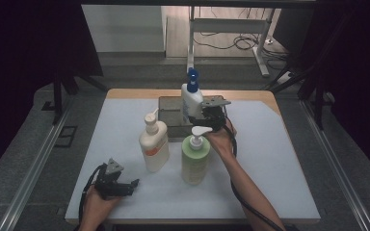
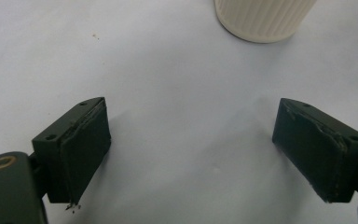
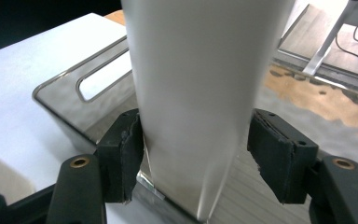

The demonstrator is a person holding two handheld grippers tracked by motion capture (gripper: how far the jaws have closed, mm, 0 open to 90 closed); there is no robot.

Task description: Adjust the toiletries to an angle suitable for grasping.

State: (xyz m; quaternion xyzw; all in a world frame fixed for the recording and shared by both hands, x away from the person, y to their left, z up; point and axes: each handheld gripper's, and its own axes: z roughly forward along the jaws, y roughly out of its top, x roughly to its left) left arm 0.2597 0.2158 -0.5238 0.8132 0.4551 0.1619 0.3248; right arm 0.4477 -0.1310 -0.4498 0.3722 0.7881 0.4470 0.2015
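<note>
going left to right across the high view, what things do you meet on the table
left gripper → cream pump bottle → green pump bottle → right gripper

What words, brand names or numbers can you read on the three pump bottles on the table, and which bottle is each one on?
No text can be read on any of them.
White bottle with blue pump: its side is plain white in the right gripper view, with no print to make out.
Cream bottle: an orange band near its base, lettering too blurred to read.
Green bottle: any label is too small and blurred to read.
</note>
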